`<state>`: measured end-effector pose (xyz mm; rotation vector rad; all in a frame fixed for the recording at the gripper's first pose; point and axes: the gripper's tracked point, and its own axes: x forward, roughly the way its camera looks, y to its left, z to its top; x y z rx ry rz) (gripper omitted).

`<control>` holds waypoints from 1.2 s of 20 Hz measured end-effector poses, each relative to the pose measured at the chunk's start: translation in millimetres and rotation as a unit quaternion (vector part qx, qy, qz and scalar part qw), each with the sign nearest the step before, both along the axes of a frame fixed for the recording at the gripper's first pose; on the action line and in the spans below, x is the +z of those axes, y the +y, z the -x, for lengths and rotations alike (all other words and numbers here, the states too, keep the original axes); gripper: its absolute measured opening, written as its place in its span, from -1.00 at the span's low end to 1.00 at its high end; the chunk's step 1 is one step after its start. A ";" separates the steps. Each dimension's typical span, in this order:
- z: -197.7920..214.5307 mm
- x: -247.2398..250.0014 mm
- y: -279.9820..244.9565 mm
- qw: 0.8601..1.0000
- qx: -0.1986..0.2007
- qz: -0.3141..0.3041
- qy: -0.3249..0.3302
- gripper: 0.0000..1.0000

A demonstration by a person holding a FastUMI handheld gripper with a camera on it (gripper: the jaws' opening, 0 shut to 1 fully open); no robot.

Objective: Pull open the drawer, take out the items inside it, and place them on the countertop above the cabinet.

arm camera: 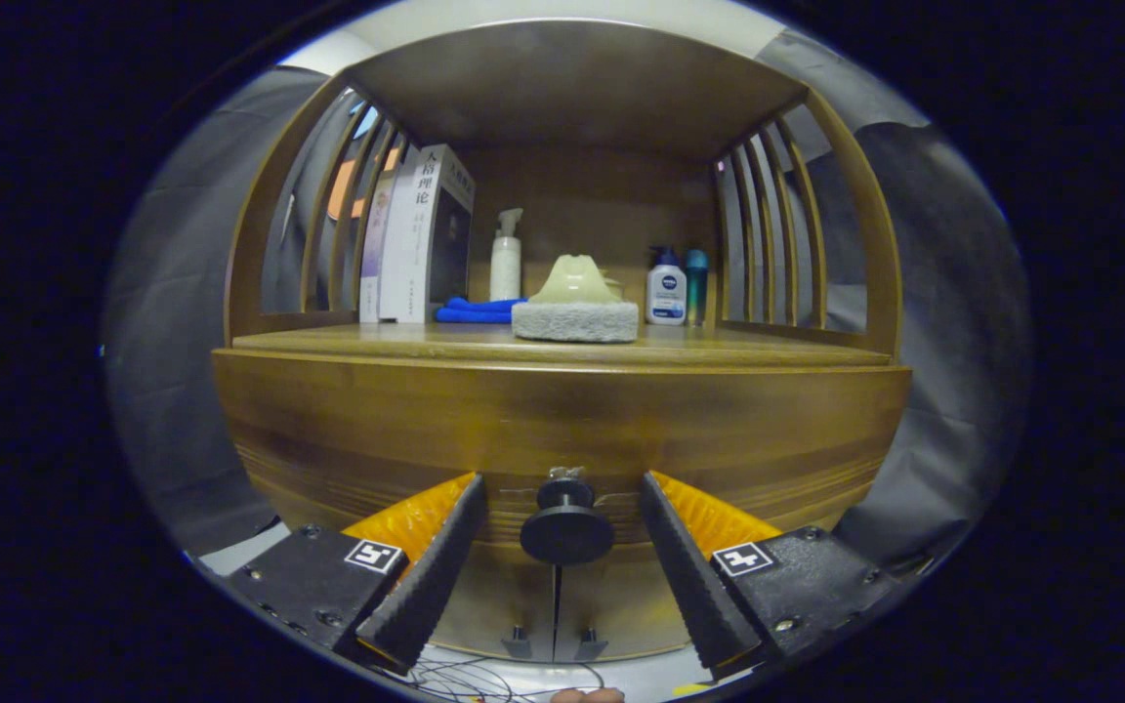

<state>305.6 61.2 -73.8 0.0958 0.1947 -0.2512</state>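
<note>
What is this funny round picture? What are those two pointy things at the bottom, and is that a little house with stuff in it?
It's a picture from a camera riding on a hand-held gripper, a grabbing tool a person carries. The two pointy things are its fingers, spread open with nothing held. Between them sits a round black knob on the drawer of a wooden cabinet; the fingers aren't touching it, and the drawer looks closed. The lens bends everything, so the cabinet looks curved. On the countertop stand books, a white pump bottle, a blue cloth, a sponge with a pale object on top, and two small bottles.
</note>
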 end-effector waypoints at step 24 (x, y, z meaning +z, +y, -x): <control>227.9 93.2 -36.5 0.987 0.117 0.022 -0.107 1.00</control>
